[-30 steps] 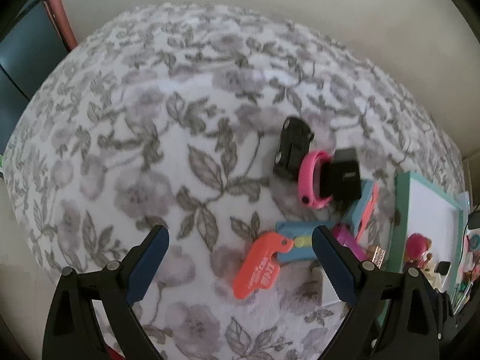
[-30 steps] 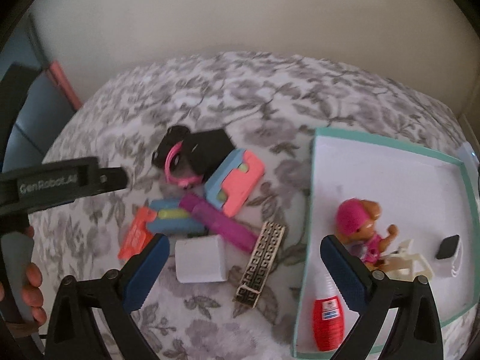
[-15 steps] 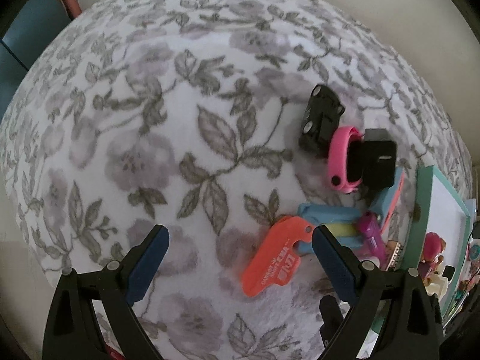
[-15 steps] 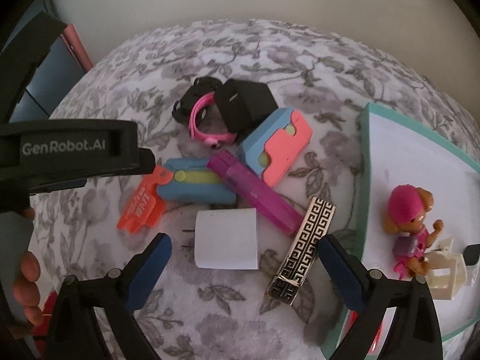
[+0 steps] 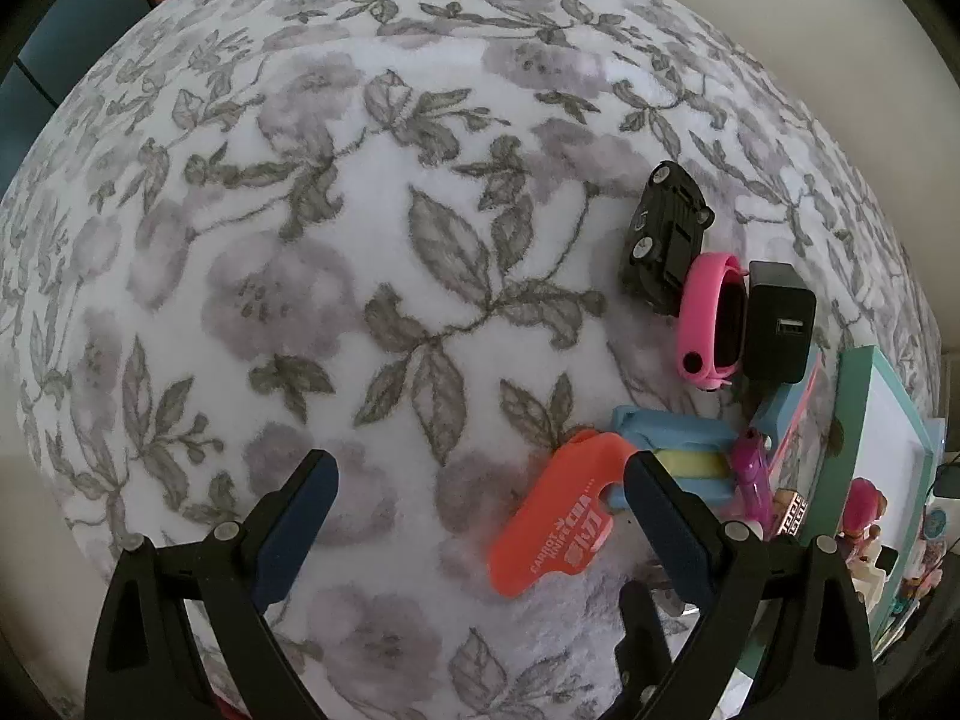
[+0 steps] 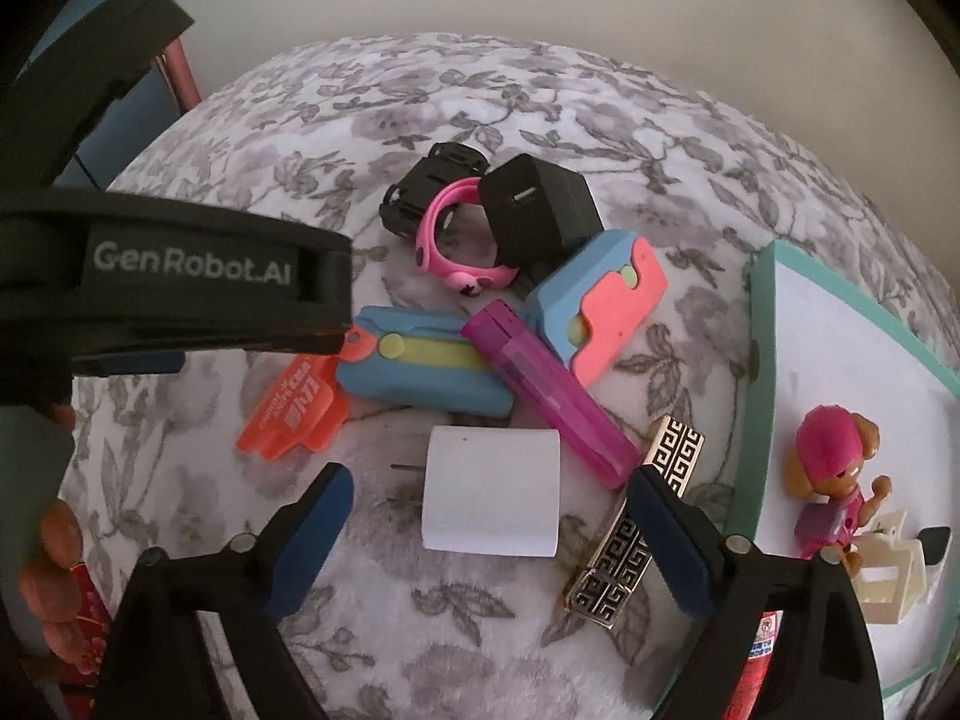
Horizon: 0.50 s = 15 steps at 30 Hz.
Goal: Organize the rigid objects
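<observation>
Right gripper (image 6: 489, 501) hung low over the floral blanket (image 6: 540, 90), its blue-padded jaws wide apart and holding nothing. White charger cube (image 6: 491, 490) lay between the two fingers, not touching either as far as the right wrist view showed; two thin prongs stuck out of its left side.

Gold-and-black patterned clip (image 6: 636, 525) lay just right of the cube, partly under the right finger. Purple translucent lighter (image 6: 549, 393) ran diagonally from far-left to near-right, just beyond the cube. It rested against a blue case with a yellow slider (image 6: 420, 369) on its left and a blue-and-coral case (image 6: 600, 300) on its far right. Orange tag (image 6: 294, 414) lay left of the blue case, touching its corner.

Farther back: pink band (image 6: 447, 246), black charger block (image 6: 540, 210) leaning on it, black toy car (image 6: 420, 192) behind the band on the left. All three touched.

Teal-rimmed white tray (image 6: 759, 360) sat at the right edge. A pink-capped toy pup (image 6: 834, 468) and a cream clip (image 6: 888, 582) were in it.

Left gripper (image 5: 477, 504) hovered over bare blanket to the left of the pile, jaws spread, empty. Its right finger overlapped the near end of the orange tag in the left wrist view; contact could not be judged. Its body, marked GenRobot.AI, crossed the left of the right wrist view.
</observation>
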Each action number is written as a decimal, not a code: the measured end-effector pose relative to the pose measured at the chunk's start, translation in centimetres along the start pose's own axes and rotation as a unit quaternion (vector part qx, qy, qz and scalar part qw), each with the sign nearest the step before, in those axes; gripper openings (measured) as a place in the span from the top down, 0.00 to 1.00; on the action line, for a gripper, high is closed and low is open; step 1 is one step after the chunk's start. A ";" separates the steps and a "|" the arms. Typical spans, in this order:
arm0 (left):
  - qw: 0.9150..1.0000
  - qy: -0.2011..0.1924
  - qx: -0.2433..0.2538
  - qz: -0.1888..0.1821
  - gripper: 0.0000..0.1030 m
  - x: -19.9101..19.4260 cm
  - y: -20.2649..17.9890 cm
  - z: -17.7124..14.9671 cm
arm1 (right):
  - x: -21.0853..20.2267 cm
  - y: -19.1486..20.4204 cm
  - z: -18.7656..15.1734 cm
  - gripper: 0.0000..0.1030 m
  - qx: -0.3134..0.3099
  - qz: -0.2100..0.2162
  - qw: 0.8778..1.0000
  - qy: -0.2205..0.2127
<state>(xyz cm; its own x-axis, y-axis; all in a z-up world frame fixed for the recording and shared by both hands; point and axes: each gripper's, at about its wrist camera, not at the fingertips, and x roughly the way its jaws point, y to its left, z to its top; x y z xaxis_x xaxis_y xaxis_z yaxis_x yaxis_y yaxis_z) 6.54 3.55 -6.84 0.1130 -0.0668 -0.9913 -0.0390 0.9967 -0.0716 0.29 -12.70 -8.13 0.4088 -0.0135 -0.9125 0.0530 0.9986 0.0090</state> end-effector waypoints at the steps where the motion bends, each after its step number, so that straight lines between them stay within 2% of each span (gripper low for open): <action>1: 1.000 0.001 0.001 0.000 0.07 0.1 0.0 0.0 | 0.0 0.0 0.0 0.15 -0.001 -0.002 1.000 -0.002; 4: 1.000 0.001 -0.001 -0.002 0.07 0.1 -0.1 0.1 | 0.1 0.1 0.1 0.25 0.000 0.005 1.000 0.000; 9: 1.000 0.004 -0.001 -0.009 0.07 0.2 -0.2 0.1 | 0.7 0.2 -0.2 0.36 0.002 0.012 1.000 0.013; 11: 1.000 0.005 0.002 -0.012 0.07 0.3 -0.3 0.1 | 0.7 0.0 -0.2 0.39 0.008 0.019 1.000 0.014; 15: 1.000 0.008 0.009 -0.015 0.07 0.5 -0.7 0.1 | 0.7 -0.3 -0.1 0.40 0.015 0.027 0.999 0.017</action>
<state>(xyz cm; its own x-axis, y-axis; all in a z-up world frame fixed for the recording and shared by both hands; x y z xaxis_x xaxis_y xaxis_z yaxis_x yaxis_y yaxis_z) 6.72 2.80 -7.25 0.0974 -0.0967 -0.9905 -0.0174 0.9949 -0.0989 0.48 -12.98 -8.79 0.3811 0.0433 -0.9235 0.0590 0.9957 0.0711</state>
